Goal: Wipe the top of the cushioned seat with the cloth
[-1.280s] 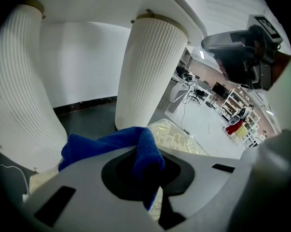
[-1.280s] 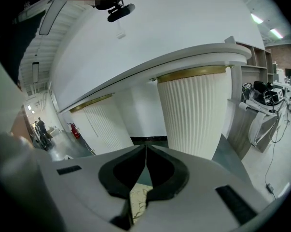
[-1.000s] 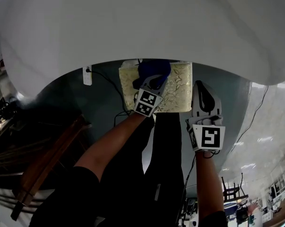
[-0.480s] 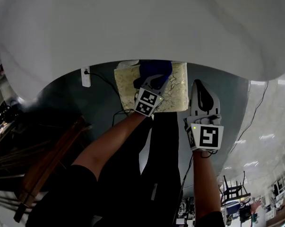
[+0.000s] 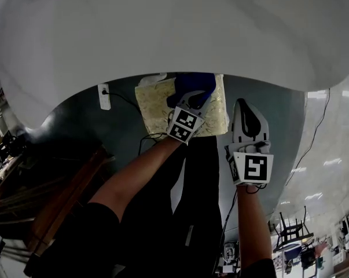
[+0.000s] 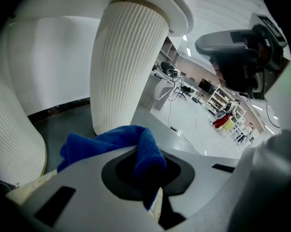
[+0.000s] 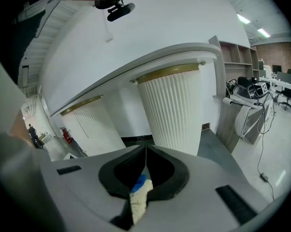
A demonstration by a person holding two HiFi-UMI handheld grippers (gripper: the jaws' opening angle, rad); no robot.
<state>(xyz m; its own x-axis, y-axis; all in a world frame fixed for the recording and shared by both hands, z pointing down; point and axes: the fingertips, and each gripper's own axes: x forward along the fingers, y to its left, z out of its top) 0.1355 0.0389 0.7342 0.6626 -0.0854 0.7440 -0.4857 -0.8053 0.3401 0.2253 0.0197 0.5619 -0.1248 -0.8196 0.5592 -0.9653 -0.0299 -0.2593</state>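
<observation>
The left gripper [image 5: 190, 103] is clamped on the blue cloth [image 5: 193, 84]. A fold is pinched between its jaws, and the rest is bunched ahead of them on the seat [image 5: 154, 106]. The right gripper [image 5: 245, 110] has its jaws pressed together on nothing and hangs off to the right over the floor [image 5: 119, 132].

The wipe looks under way, though no mark shows which parts are done. The cloth sits at the far right of the seat, so the broad patch to the left gripper's left probably remains.

The seat's right edge lies just right of the left gripper and the near edge just behind it. The far edge is hidden under the white top [image 5: 174, 33]. A ribbed column [image 6: 123, 66] stands ahead of the jaws. The open room is leftward.
</observation>
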